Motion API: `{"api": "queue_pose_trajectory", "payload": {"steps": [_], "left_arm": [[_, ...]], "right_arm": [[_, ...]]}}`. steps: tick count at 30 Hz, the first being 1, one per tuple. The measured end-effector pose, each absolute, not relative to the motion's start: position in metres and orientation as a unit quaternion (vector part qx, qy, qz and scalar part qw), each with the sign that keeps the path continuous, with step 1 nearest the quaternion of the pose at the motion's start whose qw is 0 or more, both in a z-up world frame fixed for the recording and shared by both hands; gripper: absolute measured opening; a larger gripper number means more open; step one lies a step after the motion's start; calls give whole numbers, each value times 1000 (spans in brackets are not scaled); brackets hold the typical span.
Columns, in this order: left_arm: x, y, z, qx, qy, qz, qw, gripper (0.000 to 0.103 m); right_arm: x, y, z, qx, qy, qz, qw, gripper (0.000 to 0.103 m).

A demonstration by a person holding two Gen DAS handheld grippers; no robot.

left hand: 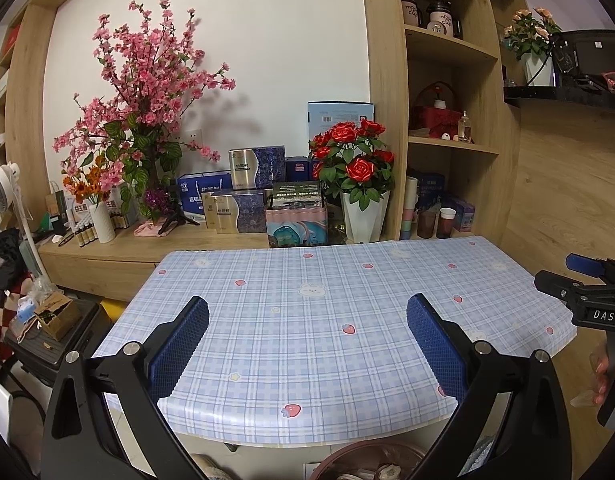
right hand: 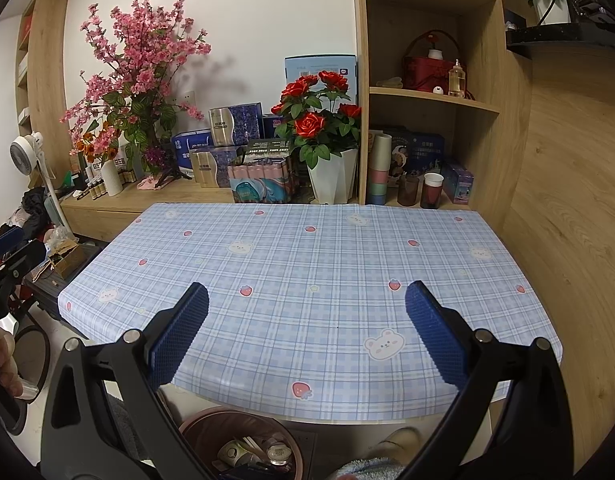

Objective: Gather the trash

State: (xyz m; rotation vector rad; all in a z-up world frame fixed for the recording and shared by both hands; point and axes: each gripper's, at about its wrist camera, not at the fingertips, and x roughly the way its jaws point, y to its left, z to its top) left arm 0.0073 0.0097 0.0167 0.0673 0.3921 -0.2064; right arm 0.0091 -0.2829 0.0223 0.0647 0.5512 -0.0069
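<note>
A brown round trash bin (right hand: 243,442) stands on the floor under the table's near edge, with several pieces of trash inside; its rim (left hand: 371,458) also shows in the left wrist view. Above the near edge of the blue plaid tablecloth (left hand: 307,320) my left gripper (left hand: 307,320) hangs open with nothing between its blue pads. My right gripper (right hand: 307,308) is open too, over the same tablecloth (right hand: 307,260), holding nothing. The right gripper (left hand: 587,292) also appears at the right edge of the left wrist view, held by a hand. No trash shows on the tabletop.
Behind the table a wooden sideboard (right hand: 155,196) carries boxes, a pink blossom arrangement (right hand: 135,80) and red roses in a white pot (right hand: 327,136). Shelves with cups (right hand: 427,188) stand at the right. A fan (right hand: 27,152), a black case and clutter lie to the left.
</note>
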Motion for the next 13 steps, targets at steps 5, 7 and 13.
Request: {"api": "queue_pose_trajectory", "payload": {"steps": [5, 7, 13], "left_arm": [[7, 11, 16, 34, 194, -102, 975, 97], [8, 11, 16, 34, 196, -100, 975, 97], [10, 12, 16, 32, 197, -93, 975, 97]], "right_arm": [[10, -284, 21, 31, 272, -4, 962, 97], [10, -284, 21, 32, 272, -4, 962, 97], [10, -283, 21, 32, 272, -4, 962, 97]]}}
